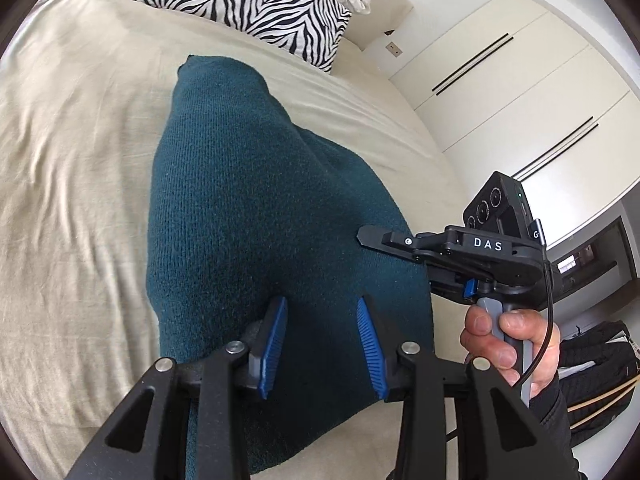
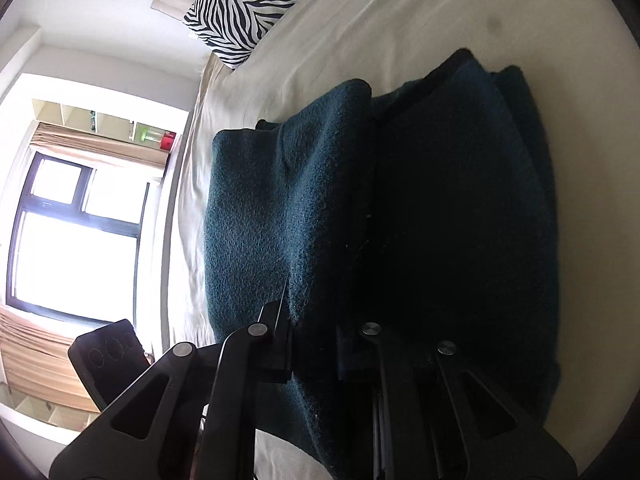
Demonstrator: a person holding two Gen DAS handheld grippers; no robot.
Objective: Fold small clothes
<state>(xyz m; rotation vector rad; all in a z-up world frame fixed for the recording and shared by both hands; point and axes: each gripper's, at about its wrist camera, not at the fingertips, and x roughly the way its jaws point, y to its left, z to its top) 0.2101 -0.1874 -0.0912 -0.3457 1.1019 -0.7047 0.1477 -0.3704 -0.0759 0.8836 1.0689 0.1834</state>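
Observation:
A dark teal knit garment (image 1: 240, 208) lies on the beige bed sheet (image 1: 72, 168), raised into a ridge down its middle. My left gripper (image 1: 322, 300) hovers over its near part with the blue pads (image 1: 276, 340) apart and their inner faces bare, so it is open. At the garment's right edge my right gripper (image 1: 366, 237) has its fingers together on the cloth, with a hand (image 1: 508, 344) on its handle. In the right wrist view a fold of the garment (image 2: 280, 200) runs up from between the nearly closed fingers of the right gripper (image 2: 312, 320); the cloth to the right is in deep shadow.
A zebra-print pillow (image 1: 248, 4) lies at the head of the bed, with crumpled white bedding behind it. White wardrobe doors (image 1: 500, 92) stand beyond the bed's right side and a black bag (image 1: 592, 368) sits on the floor. A bright window (image 2: 72, 240) faces the bed's other side.

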